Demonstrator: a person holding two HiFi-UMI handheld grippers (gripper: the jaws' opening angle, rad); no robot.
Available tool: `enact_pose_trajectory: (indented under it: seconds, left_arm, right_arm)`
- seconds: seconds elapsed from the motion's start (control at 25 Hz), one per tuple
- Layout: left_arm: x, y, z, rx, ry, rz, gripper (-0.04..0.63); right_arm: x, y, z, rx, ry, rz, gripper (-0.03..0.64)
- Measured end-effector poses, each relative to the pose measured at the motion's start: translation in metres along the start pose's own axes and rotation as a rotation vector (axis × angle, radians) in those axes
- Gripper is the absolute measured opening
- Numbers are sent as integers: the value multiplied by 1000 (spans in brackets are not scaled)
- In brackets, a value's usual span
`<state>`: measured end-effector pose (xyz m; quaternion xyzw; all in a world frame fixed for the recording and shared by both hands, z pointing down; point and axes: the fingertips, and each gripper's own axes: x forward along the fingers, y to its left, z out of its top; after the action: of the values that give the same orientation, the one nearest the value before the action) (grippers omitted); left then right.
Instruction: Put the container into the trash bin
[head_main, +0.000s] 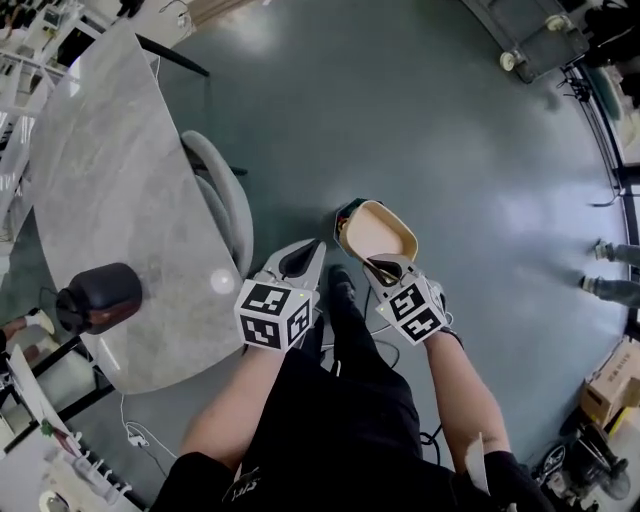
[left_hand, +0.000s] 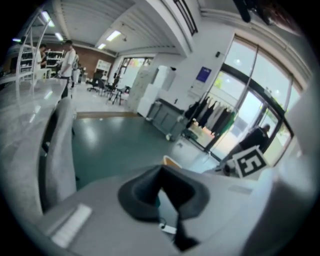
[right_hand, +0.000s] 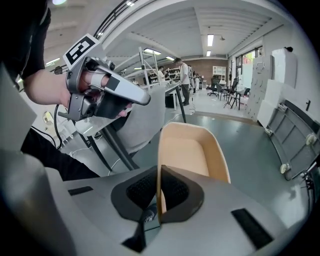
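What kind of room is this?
Probably a big open workshop or lab-style office. It has a wide grey-green floor, office chairs far across the room, and coats on a rack beside tall glass doors.

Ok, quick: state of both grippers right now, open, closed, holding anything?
Left gripper: closed, nothing between its jaws.
Right gripper: closed on the wall of the beige container.

Open floor (head_main: 420, 130) ahead, table (head_main: 110, 200) left
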<state>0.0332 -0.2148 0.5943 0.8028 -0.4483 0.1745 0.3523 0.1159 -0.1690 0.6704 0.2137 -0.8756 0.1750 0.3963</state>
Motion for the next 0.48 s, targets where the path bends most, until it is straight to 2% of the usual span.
enact_pose_trajectory:
  seconds: [0.48]
  left_arm:
    - [74,14,-75,-34,94,-29,5]
  right_arm:
    - [66,-8,-101,19,126,8,5]
